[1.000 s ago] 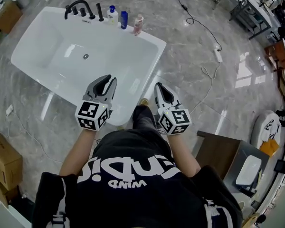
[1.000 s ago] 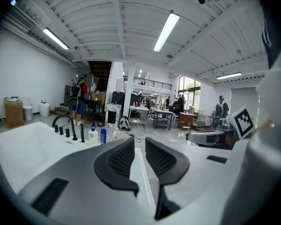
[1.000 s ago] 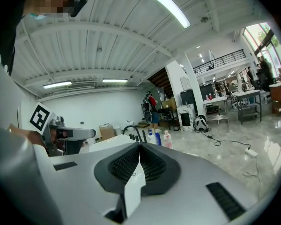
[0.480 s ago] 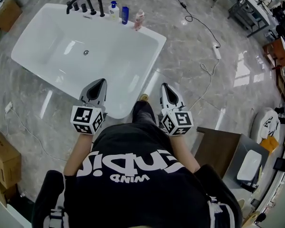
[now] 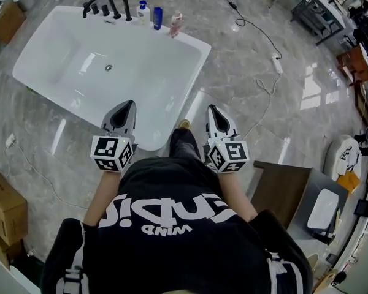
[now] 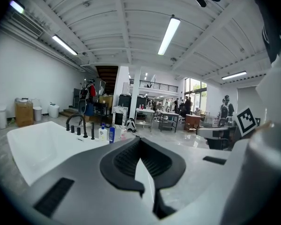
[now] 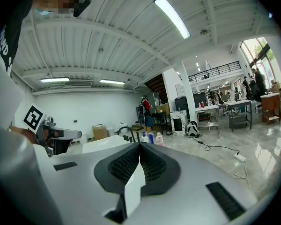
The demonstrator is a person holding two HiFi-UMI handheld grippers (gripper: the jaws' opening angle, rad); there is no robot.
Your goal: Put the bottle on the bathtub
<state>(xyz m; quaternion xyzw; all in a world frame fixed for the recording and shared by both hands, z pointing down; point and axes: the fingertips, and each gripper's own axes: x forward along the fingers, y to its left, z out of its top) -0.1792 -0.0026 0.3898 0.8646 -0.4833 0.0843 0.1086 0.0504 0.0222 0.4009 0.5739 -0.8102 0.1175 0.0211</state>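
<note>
Three bottles stand on the far rim of the white bathtub (image 5: 43, 41): a white one with a blue cap (image 5: 142, 11), a blue one (image 5: 157, 18) and a pink one (image 5: 176, 24), beside a black faucet (image 5: 98, 5). My left gripper (image 5: 127, 105) is over the tub's near edge, shut and empty. The right gripper (image 5: 212, 109) is over the floor right of the tub, also shut and empty. In the left gripper view the bottles (image 6: 111, 134) are far beyond the closed jaws. The right gripper view shows the same bottles (image 7: 151, 138), small and distant.
Cables and a power strip (image 5: 275, 63) lie on the marble floor right of the tub. Cardboard boxes (image 5: 3, 210) sit at the left, and a brown table (image 5: 279, 192) stands at the right. The person's shoe (image 5: 184, 125) is between the grippers.
The left gripper has straightened and drawn back slightly toward the body. Its jaws looked parted a second ago and are now together. The right gripper has barely moved.
</note>
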